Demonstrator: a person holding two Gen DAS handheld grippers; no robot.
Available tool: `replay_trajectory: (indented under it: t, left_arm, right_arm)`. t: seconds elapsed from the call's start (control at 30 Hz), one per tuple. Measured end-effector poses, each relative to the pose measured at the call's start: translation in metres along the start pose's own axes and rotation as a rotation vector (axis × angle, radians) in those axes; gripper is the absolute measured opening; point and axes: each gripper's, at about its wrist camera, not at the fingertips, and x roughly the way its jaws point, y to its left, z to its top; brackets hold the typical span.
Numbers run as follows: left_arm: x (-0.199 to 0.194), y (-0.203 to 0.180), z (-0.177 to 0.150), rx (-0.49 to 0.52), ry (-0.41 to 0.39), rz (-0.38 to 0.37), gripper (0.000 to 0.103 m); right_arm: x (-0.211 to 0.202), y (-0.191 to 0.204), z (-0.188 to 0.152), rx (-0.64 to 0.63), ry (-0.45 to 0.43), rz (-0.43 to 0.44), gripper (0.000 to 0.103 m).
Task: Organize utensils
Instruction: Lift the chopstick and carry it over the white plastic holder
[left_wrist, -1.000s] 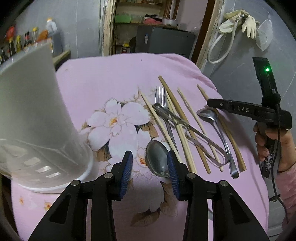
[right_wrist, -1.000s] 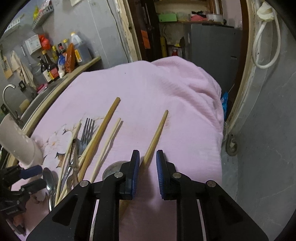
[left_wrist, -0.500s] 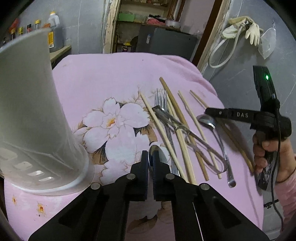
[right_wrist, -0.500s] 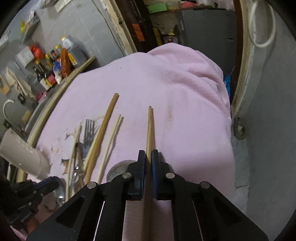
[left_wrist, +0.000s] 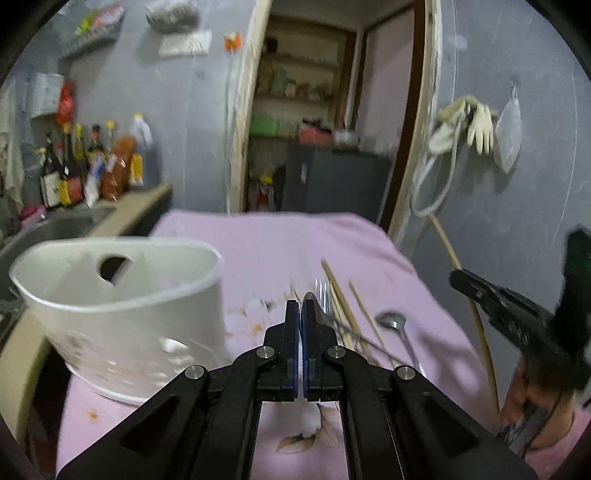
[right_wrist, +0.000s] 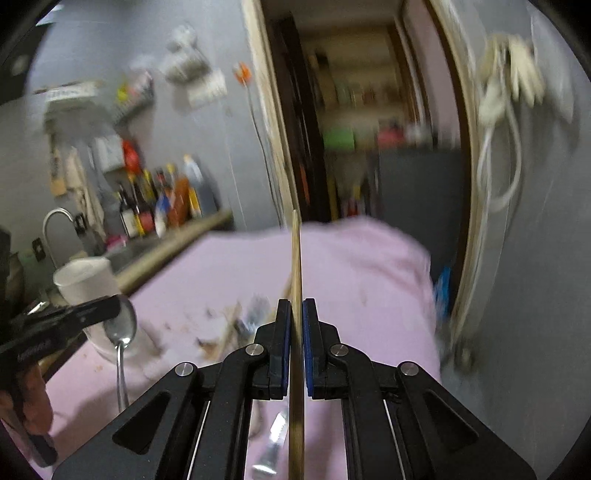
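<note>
My left gripper (left_wrist: 300, 306) is shut on a metal spoon (left_wrist: 309, 300), whose bowl edge sticks up between the pads. The right wrist view shows that spoon (right_wrist: 122, 325) hanging from the left gripper (right_wrist: 112, 308), handle down, above the pink cloth. My right gripper (right_wrist: 294, 306) is shut on a wooden chopstick (right_wrist: 295, 251) that points straight ahead. From the left wrist view the right gripper (left_wrist: 458, 277) holds the chopstick (left_wrist: 480, 325) off the table at the right. A white utensil holder (left_wrist: 122, 291) stands just left of the left gripper.
On the pink cloth (left_wrist: 258, 251) lie a fork (left_wrist: 323, 291), several chopsticks (left_wrist: 343, 299), a second spoon (left_wrist: 391, 319) and thin metal tongs (left_wrist: 369, 343). A sink (left_wrist: 55, 225) and bottles (left_wrist: 92, 166) are beyond the holder. A grey wall rises on the right.
Both grippers went from open to shut, the left on the spoon and the right on the chopstick. Both then rose and tilted up, lifting the utensils off the cloth.
</note>
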Motion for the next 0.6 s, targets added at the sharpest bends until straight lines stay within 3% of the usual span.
replay_trajectory:
  t: [0.1,0.33,0.43,0.6]
  left_arm:
    - [-0.023,0.003,0.009,0.005,-0.064,0.025,0.000]
    - [-0.077,0.028,0.039,0.011,-0.194,0.120,0.000]
    - [-0.102,0.046,0.052,0.001,-0.267,0.181,0.000]
    - [-0.132,0.082,0.068,-0.013,-0.357,0.290,0.000]
  right_arm:
    - [-0.024,0.030,0.003,-0.077,-0.180,-0.018,0.004]
    - [-0.046,0.097,0.027,-0.219,-0.489,-0.026,0.004]
    - [-0.053,0.115,0.035,-0.235,-0.569,-0.008,0.004]
    - [-0.040,0.147,0.058,-0.191,-0.638,0.094,0.004]
